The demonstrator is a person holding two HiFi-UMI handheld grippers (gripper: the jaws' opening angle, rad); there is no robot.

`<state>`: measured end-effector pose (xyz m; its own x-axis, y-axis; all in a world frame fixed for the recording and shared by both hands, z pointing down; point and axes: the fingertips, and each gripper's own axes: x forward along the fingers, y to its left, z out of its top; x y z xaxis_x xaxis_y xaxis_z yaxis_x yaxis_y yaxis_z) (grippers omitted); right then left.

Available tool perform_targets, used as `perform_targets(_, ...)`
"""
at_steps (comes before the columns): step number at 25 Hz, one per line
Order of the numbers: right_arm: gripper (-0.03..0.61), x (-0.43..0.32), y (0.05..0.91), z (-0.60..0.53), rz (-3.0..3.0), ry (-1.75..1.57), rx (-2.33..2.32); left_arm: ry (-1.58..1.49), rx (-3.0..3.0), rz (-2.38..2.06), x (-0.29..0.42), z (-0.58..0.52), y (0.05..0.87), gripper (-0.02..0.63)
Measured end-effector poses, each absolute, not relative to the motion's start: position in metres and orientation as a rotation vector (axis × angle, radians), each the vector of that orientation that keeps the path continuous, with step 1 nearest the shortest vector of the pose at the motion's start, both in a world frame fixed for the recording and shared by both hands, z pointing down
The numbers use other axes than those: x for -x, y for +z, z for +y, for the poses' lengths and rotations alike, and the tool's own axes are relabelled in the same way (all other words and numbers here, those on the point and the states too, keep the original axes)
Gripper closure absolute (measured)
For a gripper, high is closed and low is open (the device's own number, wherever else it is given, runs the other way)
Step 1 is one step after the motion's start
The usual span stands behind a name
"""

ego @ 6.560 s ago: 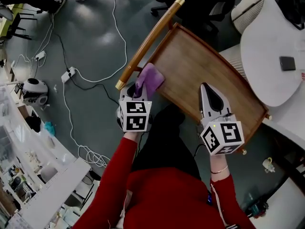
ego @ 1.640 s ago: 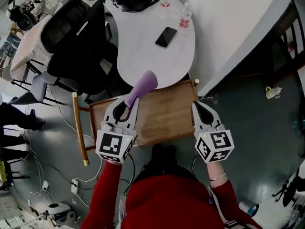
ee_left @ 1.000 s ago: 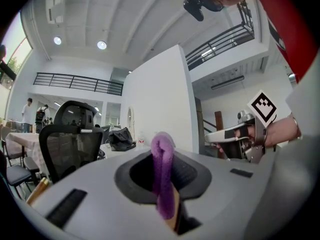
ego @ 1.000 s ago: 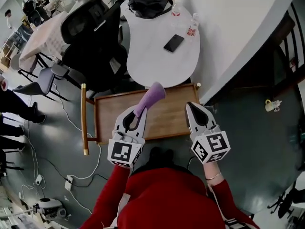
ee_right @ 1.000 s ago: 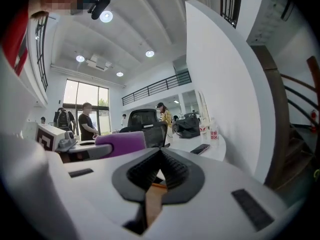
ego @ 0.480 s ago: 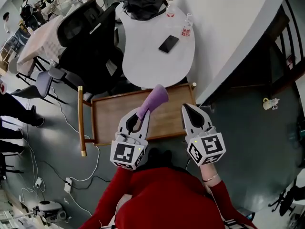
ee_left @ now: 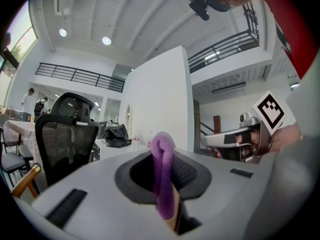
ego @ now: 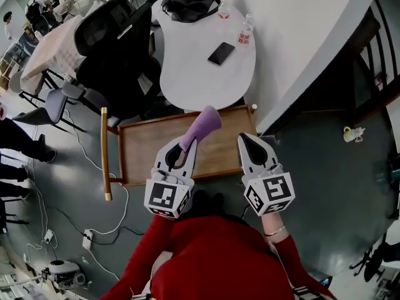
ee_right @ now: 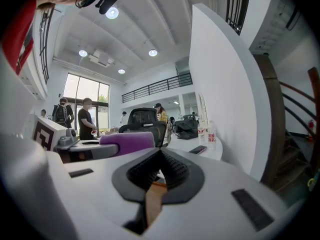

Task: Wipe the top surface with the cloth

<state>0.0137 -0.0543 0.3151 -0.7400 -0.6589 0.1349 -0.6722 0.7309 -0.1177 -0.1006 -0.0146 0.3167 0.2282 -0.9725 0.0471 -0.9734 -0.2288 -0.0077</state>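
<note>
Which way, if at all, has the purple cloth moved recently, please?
Yes. The cloth in the left gripper has shifted rightwards along the wooden top, toward its right end.

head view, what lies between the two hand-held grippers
Only bare wood of the wooden top, seen in the head view, lies between the left hand-held gripper, shut on the purple cloth, and the right hand-held gripper.

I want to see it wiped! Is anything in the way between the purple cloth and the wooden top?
Nothing visible. The left gripper is shut on the purple cloth, over the wooden top, whose visible part looks bare. The right gripper hovers beside, shut and empty.
</note>
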Motion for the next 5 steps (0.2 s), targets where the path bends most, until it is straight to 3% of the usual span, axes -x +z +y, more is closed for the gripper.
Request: perform_targets(5,0.568,-0.0145,0.3158,-0.0535,-2.837,0.231,-1.099,0.073,-2.44,-1.936,0.0987,-0.0128,0.3189,0.563)
